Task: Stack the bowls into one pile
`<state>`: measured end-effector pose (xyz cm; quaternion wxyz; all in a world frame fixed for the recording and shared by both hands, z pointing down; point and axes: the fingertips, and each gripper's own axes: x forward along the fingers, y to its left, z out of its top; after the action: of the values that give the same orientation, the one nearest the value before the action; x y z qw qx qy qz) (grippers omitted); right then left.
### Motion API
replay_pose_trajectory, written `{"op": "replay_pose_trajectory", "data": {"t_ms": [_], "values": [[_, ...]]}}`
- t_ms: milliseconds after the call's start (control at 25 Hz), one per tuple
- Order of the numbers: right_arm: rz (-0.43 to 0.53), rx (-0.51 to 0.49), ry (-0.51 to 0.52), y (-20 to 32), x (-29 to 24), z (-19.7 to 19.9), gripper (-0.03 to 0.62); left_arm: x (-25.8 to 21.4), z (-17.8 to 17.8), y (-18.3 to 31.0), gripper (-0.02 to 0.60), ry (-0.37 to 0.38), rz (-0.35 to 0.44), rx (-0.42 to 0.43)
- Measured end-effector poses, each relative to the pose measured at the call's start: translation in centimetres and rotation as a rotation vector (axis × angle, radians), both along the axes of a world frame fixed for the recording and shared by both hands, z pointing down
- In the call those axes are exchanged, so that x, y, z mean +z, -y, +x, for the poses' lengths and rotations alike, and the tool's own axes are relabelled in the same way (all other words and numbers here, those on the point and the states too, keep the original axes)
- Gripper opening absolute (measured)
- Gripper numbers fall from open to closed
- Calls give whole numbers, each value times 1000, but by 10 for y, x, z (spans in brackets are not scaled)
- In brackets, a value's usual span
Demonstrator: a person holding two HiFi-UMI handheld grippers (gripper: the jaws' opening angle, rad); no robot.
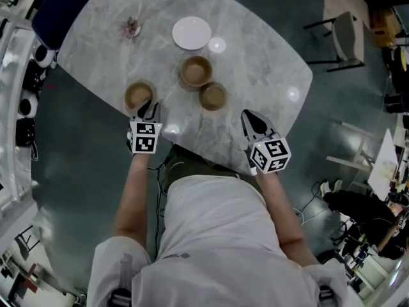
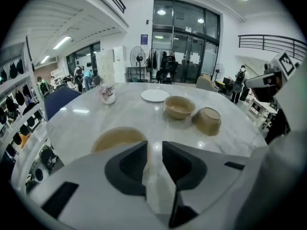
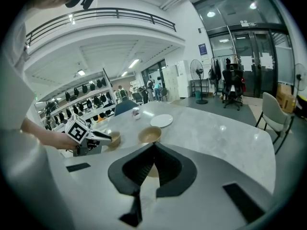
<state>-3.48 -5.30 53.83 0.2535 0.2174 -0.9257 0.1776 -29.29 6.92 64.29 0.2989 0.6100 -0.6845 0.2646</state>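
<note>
Round tan bowls, glossy marble table, left tongs narrowly parted (empty), right tongs closed

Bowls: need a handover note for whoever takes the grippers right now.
Left gripper: jaws slightly apart, nothing between them, tips right by the near rim of the left bowl.
Right gripper: jaws shut, empty, over the near part of the table, apart from the right bowl.
Bowls: three brown ones, each standing separately; the middle bowl sits further back. The white plate lies beyond them.
Done: nothing stacked.
Left: the whole pile. The left bowl looks like the first pick.
</note>
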Motion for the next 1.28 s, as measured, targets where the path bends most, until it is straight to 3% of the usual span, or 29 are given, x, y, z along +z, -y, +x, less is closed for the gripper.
{"op": "replay_pose_trajectory", "data": {"t_ms": [240, 480, 600, 1040, 1280], "values": [[-1, 39, -23, -2, 4, 6, 9, 28, -11, -6, 94, 48, -122, 53], [6, 82, -22, -1, 2, 16, 9, 42, -14, -9, 71, 168, -203, 127], [9, 102, -17, 1, 0, 20, 9, 40, -13, -7, 32, 176, -202, 147], [26, 151, 7, 4, -6, 39, 9, 9, -6, 0, 23, 219, -167, 159], [24, 186, 36, 4, -10, 51, 9, -18, 12, 18, 23, 234, -133, 213]]}}
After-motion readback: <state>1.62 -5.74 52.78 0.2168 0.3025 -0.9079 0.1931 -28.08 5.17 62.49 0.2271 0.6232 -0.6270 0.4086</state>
